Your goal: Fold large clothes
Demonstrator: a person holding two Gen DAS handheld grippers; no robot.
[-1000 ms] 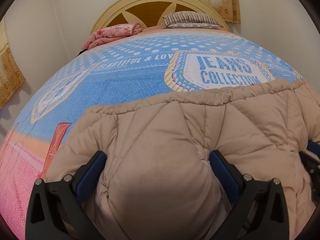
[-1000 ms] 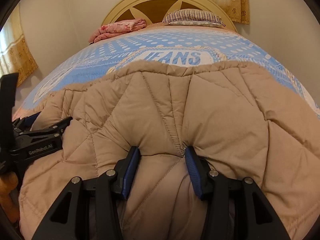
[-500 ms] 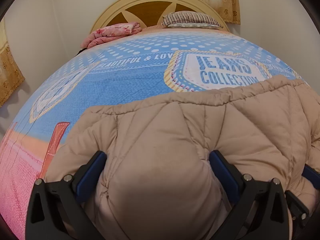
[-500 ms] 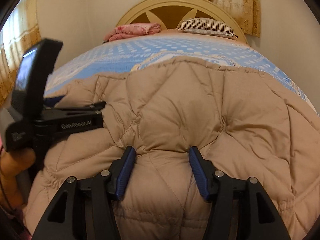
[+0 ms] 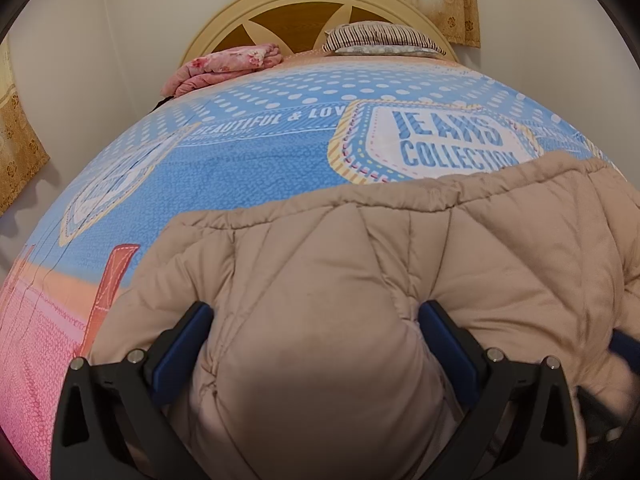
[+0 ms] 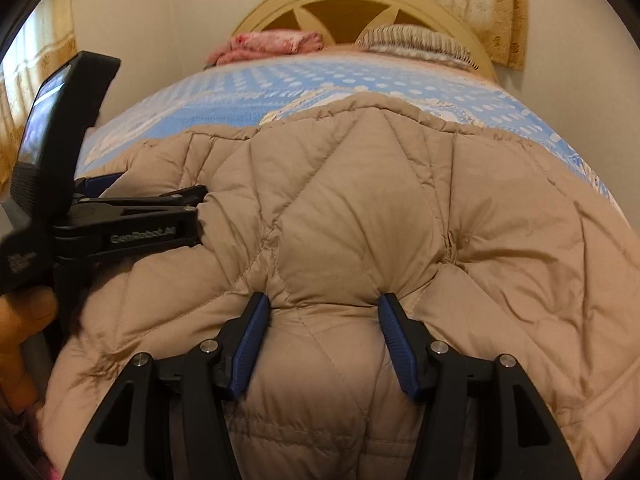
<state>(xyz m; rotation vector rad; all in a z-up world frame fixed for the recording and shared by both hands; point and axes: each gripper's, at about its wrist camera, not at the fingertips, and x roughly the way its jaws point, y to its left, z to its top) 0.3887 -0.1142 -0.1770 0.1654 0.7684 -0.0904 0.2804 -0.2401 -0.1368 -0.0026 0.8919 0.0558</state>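
A beige quilted puffer jacket [image 5: 400, 260] lies spread on the bed, its far hem running across the blue cover. My left gripper [image 5: 316, 312] is shut on a thick bulge of the jacket, the blue pads pressed into its sides. My right gripper [image 6: 324, 300] is shut on another padded fold [image 6: 360, 200] of the jacket, which puckers at both pads. In the right wrist view the left gripper [image 6: 192, 204] shows side-on at the jacket's left edge, held by a hand [image 6: 24, 320]. A blue finger of the right gripper [image 5: 624, 344] peeks in at the left view's right edge.
The bed cover [image 5: 260, 160] is blue with a "JEANS COLLECTION" print. A folded pink blanket [image 5: 224, 64] and a striped pillow [image 5: 380, 36] lie by the wooden headboard [image 5: 304, 4]. Yellow curtains [image 5: 20, 148] hang at the left and behind the bed.
My right gripper has shifted sideways along the jacket and rolled a little, and its jaws have spread slightly around a thicker fold. The left gripper has stayed where it was.
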